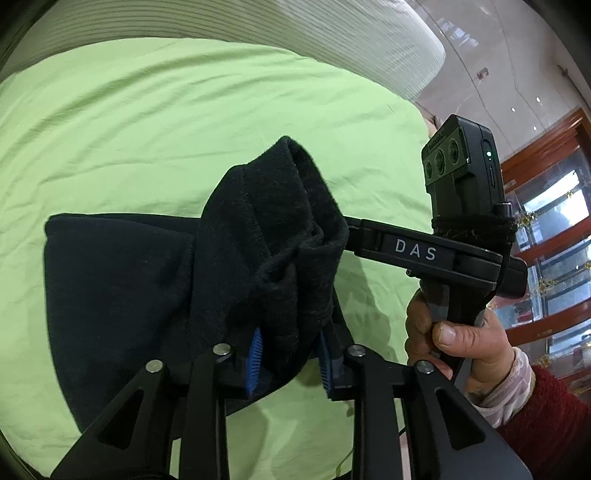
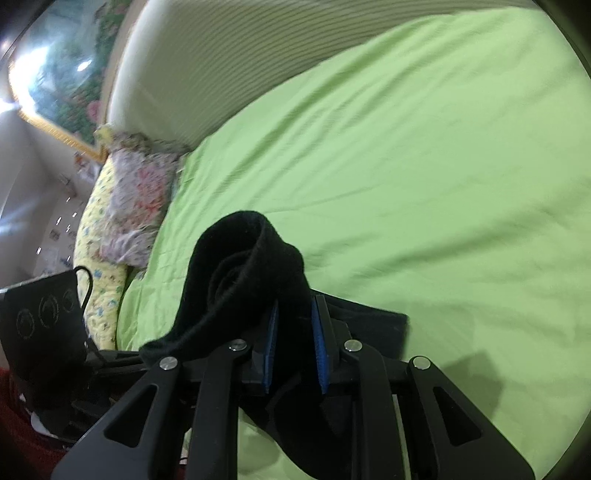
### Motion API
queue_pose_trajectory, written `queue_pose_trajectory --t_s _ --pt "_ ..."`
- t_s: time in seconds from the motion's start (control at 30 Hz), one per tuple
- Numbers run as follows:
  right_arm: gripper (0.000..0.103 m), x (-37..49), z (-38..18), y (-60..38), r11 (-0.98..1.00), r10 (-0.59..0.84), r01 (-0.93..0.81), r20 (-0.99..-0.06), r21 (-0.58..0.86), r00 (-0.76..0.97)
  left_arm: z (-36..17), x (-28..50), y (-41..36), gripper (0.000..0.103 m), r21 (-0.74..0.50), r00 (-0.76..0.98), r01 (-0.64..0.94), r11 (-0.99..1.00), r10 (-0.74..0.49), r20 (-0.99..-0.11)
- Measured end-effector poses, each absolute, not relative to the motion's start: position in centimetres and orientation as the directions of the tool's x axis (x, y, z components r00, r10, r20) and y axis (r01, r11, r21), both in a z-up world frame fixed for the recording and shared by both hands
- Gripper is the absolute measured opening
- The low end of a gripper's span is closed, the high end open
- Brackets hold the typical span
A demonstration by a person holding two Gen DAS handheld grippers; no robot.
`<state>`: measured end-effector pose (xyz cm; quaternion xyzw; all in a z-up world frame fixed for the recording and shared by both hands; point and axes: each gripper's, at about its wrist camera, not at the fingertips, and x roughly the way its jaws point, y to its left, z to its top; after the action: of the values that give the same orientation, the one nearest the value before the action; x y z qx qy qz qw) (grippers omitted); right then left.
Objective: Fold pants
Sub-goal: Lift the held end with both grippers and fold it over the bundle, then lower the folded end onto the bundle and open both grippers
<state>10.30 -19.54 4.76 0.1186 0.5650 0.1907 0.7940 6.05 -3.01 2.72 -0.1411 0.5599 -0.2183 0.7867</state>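
Observation:
Black pants (image 1: 147,288) lie partly folded on a light green bed sheet (image 1: 147,129). My left gripper (image 1: 290,354) is shut on a bunched edge of the pants and lifts it above the sheet. My right gripper (image 2: 293,339) is shut on another bunched edge of the pants (image 2: 240,266), also lifted. In the left wrist view the right gripper's body (image 1: 424,254) reaches in from the right, its fingers hidden in the fabric, held by a hand (image 1: 454,339). The two gripped edges are close together.
A white ribbed headboard (image 1: 332,33) curves along the back of the bed. Flowered pillows (image 2: 122,210) lie at the bed's left edge in the right wrist view. Wooden shelving (image 1: 546,221) stands to the right. The sheet beyond the pants is bare.

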Motion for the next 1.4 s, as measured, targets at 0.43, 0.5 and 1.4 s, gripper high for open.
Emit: queue_pose_trajectory --t_s 0.43,0.5,1.4 --pt "0.060 6.5 7.5 -24.2 0.921 0.295 0.109 -0.850 0.375 0.436 2.6 7.5 -2.9 0.056 -0.551 0.214 0.219 0.805 -0.591 -0.778" --pt "0.066 6.0 8.2 -24.3 0.918 0.283 0.124 -0.842 0.376 0.460 2.8 7.6 -1.9 0.057 -0.554 0.224 0.203 0.807 -0.589 -0.777" --pt "0.079 4.9 8.3 -19.2 0.968 0.150 0.121 -0.891 0.221 0.428 0.6 7.1 10.7 0.074 -0.569 0.330 -0.099 0.817 -0.512 -0.793"
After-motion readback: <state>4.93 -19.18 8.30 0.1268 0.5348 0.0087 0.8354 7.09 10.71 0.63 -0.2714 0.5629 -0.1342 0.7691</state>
